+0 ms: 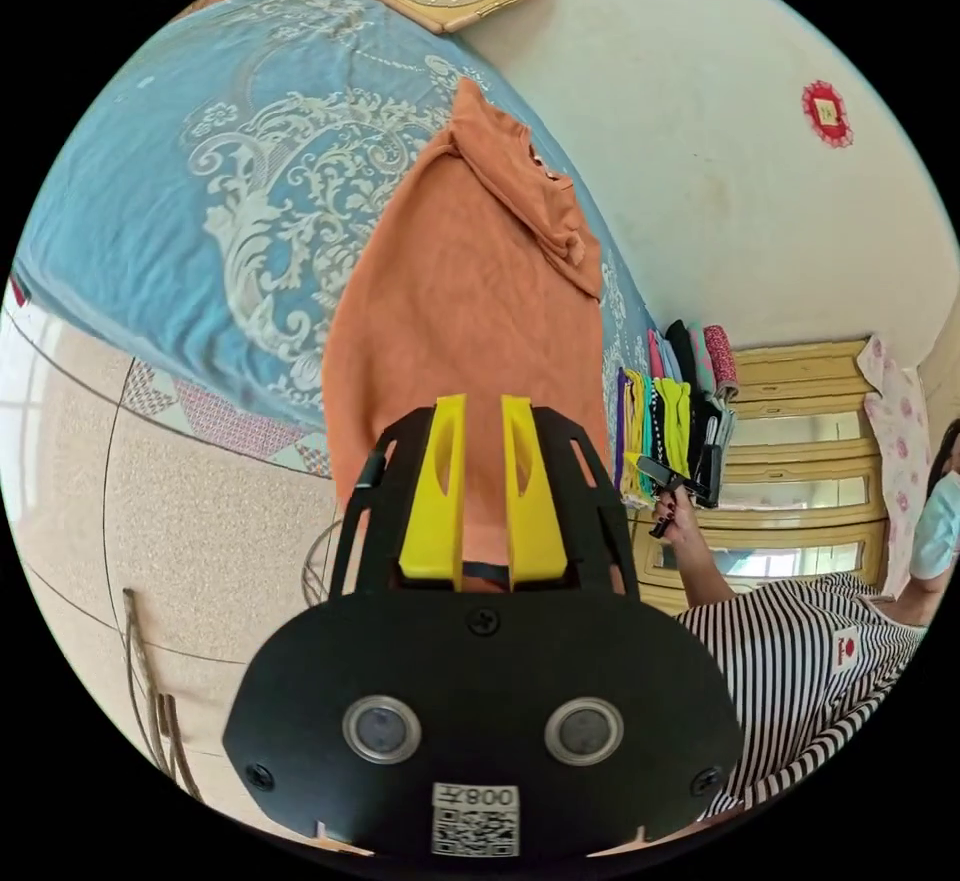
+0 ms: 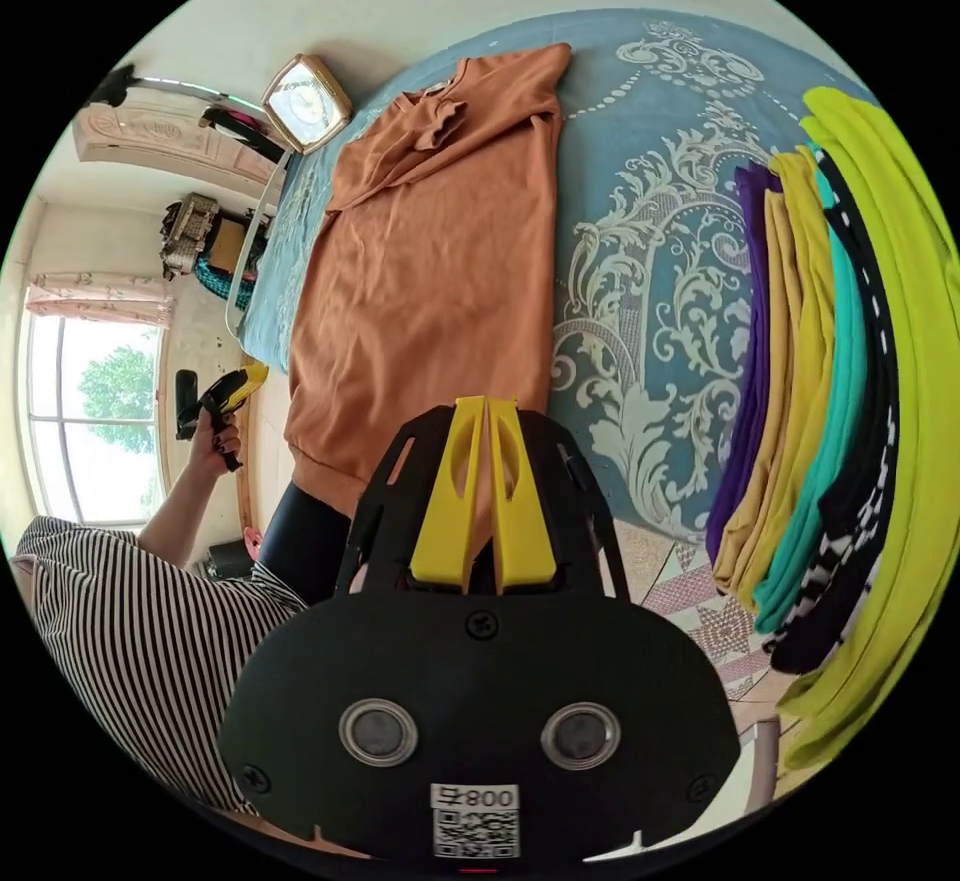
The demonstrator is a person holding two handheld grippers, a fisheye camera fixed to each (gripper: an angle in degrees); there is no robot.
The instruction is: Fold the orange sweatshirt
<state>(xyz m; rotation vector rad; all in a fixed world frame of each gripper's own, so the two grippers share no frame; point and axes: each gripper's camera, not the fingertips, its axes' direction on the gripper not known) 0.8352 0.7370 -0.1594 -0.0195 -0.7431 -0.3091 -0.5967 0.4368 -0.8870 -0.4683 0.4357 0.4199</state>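
The rust-orange cotton sweatshirt (image 2: pixel 430 271) is laid flat on the blue patterned bedspread (image 2: pixel 640 301), its long axis running away from both tools — the right tool (image 2: pixel 487 411) seemingly clenched, the left tool (image 1: pixel 483 406) slightly parted above its hem.

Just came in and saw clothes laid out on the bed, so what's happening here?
A person in a striped top holds a gripper in each hand over an orange sweatshirt spread on a blue patterned bedspread. One sleeve is already folded in across the chest. The left gripper is slightly open above the hem; the right gripper is nearly shut near the hem, apparently gripping nothing. A row of folded clothes lies beside it.
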